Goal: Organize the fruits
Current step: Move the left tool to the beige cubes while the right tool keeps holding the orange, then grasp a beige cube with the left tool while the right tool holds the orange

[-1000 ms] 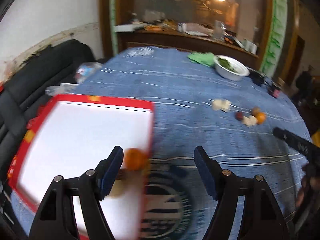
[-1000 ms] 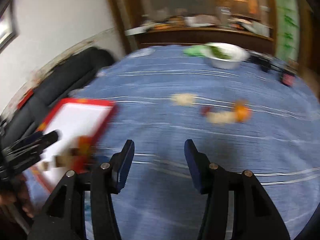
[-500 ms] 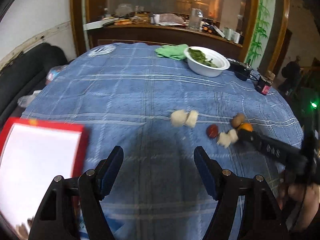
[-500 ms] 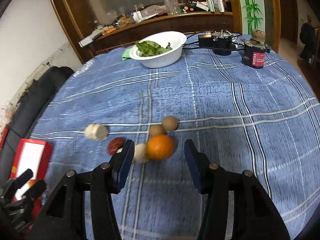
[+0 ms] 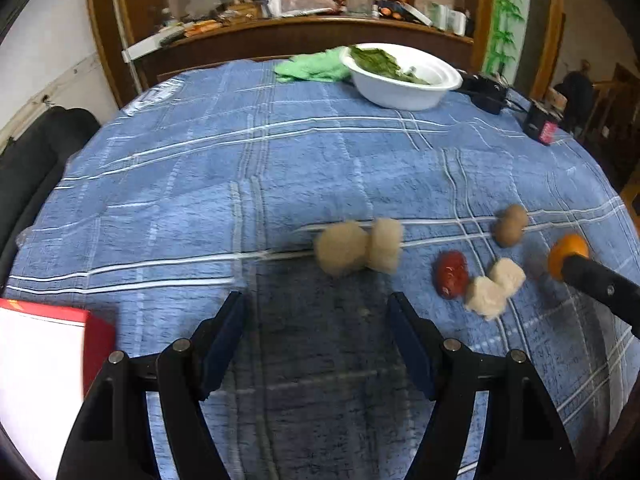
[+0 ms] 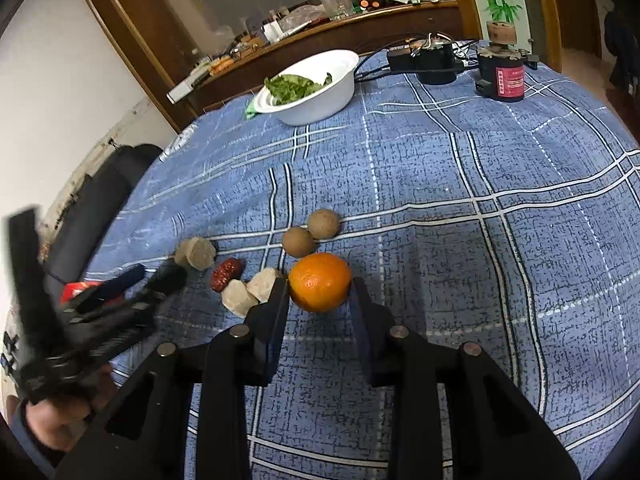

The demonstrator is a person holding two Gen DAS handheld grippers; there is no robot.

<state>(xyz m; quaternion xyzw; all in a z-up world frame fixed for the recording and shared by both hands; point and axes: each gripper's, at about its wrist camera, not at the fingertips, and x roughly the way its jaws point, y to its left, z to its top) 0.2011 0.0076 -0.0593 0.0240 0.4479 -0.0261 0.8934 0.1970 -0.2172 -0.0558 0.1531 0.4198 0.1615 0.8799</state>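
Right hand-held gripper (image 6: 319,289) closing, orange (image 6: 319,281) between the jaws, contact seemingly made; left hand-held gripper (image 5: 316,334) held open, empty; red jar label (image 6: 509,81) unreadable.

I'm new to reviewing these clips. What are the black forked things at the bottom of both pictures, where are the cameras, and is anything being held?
No robot here: a person holds hand-operated tongs in each hand, with a camera on each looking along its fingers. One picture is from the left tongs, open over the blue checked tablecloth with nothing between them. The other is from the right tongs, closing around an orange. Nearby lie a red date, two brown round fruits and pale chunks. Further back stands a white bowl of greens.
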